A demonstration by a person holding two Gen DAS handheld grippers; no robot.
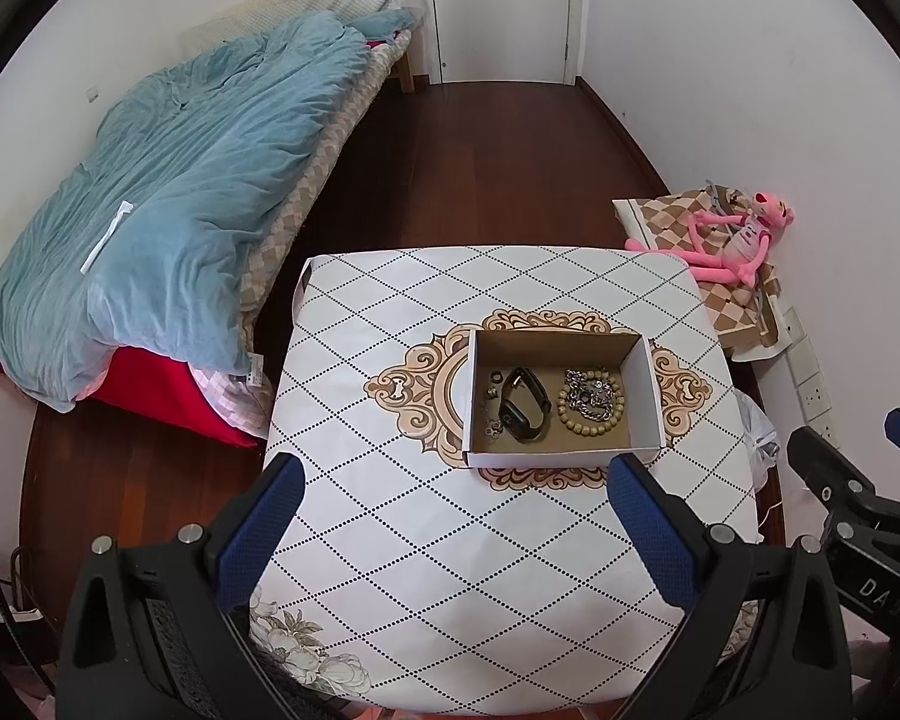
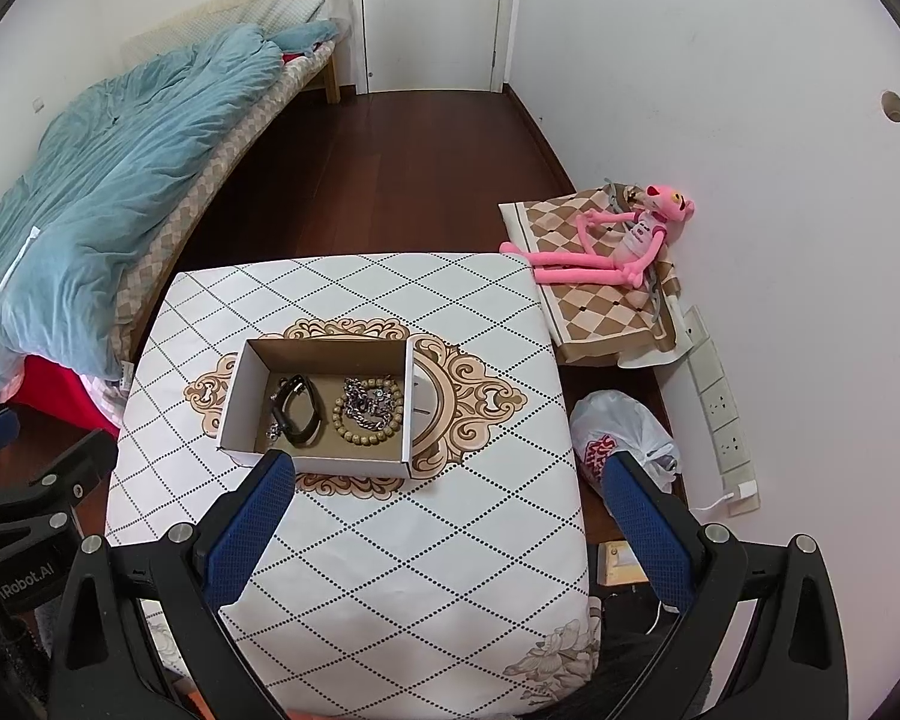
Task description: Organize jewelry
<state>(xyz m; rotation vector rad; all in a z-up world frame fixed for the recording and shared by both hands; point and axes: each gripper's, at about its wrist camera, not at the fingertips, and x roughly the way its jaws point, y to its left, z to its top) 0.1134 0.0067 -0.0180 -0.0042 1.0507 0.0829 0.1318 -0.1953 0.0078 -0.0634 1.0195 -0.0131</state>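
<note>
A small open cardboard box (image 1: 642,384) (image 2: 237,396) sits on the patterned table (image 1: 450,570) (image 2: 426,570). Inside it lie a black watch band (image 1: 525,405) (image 2: 297,414), a wooden bead bracelet (image 1: 591,429) (image 2: 363,435) with a silver chain (image 1: 594,396) (image 2: 369,402) on top, and small rings (image 1: 493,405) at the left. My left gripper (image 1: 453,495) hangs open above the table, just short of the box's near wall. My right gripper (image 2: 450,489) is open too, its left finger (image 2: 252,528) near the box's front edge. Nothing is held.
A bed with a blue quilt (image 1: 180,180) (image 2: 90,180) stands to the left. A pink plush toy (image 1: 726,240) (image 2: 618,240) lies on a checked cloth at the right wall. A white plastic bag (image 2: 624,438) and wall sockets (image 2: 720,402) are right of the table.
</note>
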